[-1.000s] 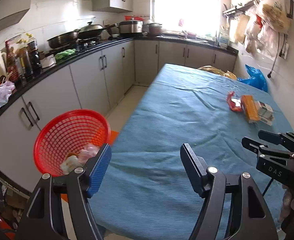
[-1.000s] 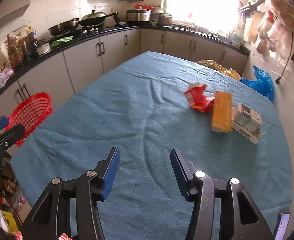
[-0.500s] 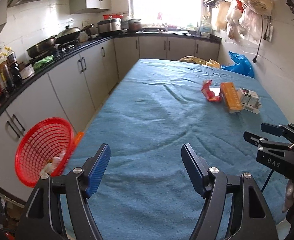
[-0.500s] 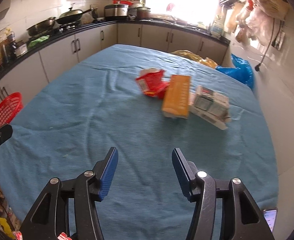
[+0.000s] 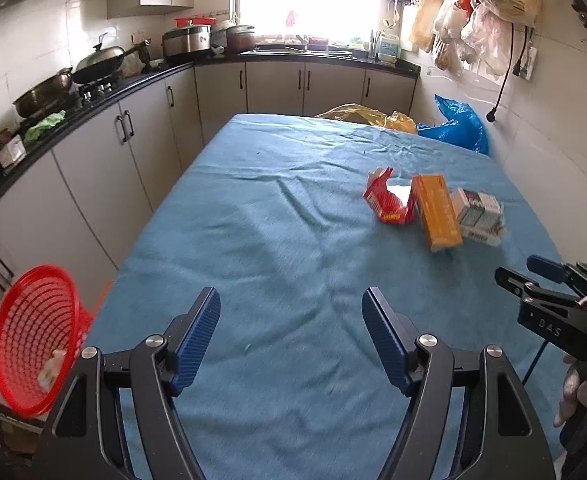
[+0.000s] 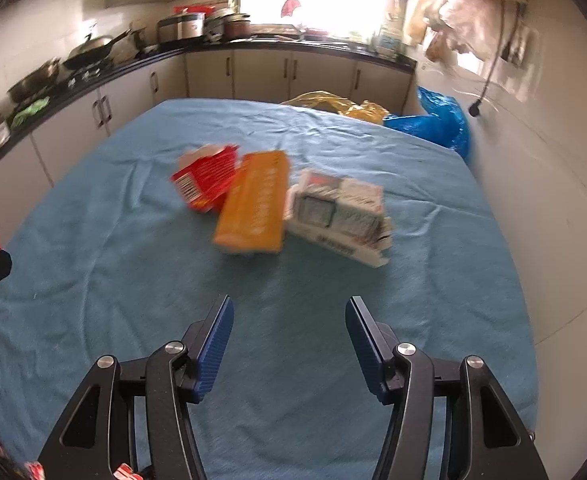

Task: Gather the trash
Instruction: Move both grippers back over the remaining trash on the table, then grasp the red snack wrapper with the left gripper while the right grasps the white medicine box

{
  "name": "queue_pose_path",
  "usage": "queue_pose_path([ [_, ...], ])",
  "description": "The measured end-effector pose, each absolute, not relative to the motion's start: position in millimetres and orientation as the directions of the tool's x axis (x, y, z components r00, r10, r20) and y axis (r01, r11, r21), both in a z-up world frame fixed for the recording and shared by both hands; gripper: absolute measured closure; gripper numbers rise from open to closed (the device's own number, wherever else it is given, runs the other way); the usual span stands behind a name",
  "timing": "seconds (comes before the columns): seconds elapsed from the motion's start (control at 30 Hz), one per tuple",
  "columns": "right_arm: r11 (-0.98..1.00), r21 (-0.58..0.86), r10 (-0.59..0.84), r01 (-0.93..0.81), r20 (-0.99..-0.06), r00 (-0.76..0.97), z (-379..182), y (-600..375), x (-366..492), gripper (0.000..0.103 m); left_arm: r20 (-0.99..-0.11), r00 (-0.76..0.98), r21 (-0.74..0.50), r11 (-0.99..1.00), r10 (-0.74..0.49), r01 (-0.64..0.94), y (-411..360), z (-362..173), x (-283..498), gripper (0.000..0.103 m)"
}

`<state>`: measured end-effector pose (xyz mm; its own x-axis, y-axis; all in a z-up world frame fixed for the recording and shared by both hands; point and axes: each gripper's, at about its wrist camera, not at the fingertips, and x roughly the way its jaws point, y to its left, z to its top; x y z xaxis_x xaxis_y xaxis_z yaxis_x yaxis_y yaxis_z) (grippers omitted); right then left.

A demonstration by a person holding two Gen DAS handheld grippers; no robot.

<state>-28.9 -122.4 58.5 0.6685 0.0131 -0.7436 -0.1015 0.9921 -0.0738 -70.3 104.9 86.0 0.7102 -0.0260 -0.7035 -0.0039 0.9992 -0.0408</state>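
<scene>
Both grippers hover empty, jaws apart, over the blue-clothed tabletop (image 6: 93, 280). The right gripper (image 6: 287, 334) faces the torn red carton (image 6: 205, 184), orange box (image 6: 255, 206) and white box (image 6: 339, 216), touching side by side; next, close on one for the red mesh basket (image 5: 29, 344) beside the table's left edge.

The left gripper (image 5: 291, 312) hung over the near end of a table (image 5: 253, 240) draped in blue cloth, its blue-padded jaws spread wide with nothing between them. Farther along lay a torn red carton (image 5: 387, 204), an orange box (image 5: 439, 212) and a white pack (image 5: 479, 216), touching in a row. A red mesh basket (image 5: 25, 344) (scraps lay inside) sat off the table's left edge. The right gripper (image 5: 533, 280) showed at the right border.
</scene>
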Motion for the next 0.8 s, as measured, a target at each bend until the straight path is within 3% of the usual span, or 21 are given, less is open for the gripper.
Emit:
queue_pose_path([
  [0.3,0.992,0.123,0.062,0.033,-0.693,0.718,75,-189,3,0.039,-0.728,0.679,-0.133,0.991,-0.101,0.005,90,80,10,0.031],
  [0.43,0.976,0.2,0.066,0.087,-0.65,0.757,80,-213,15,0.032,-0.735,0.665,-0.159,0.987,-0.131,0.018,80,75,47,0.031],
  [0.8,0.924,0.382,0.233,0.02,-0.605,0.761,62,-228,67,0.023,-0.752,0.631,-0.177,0.98,-0.191,0.087,57,51,127,0.03],
])
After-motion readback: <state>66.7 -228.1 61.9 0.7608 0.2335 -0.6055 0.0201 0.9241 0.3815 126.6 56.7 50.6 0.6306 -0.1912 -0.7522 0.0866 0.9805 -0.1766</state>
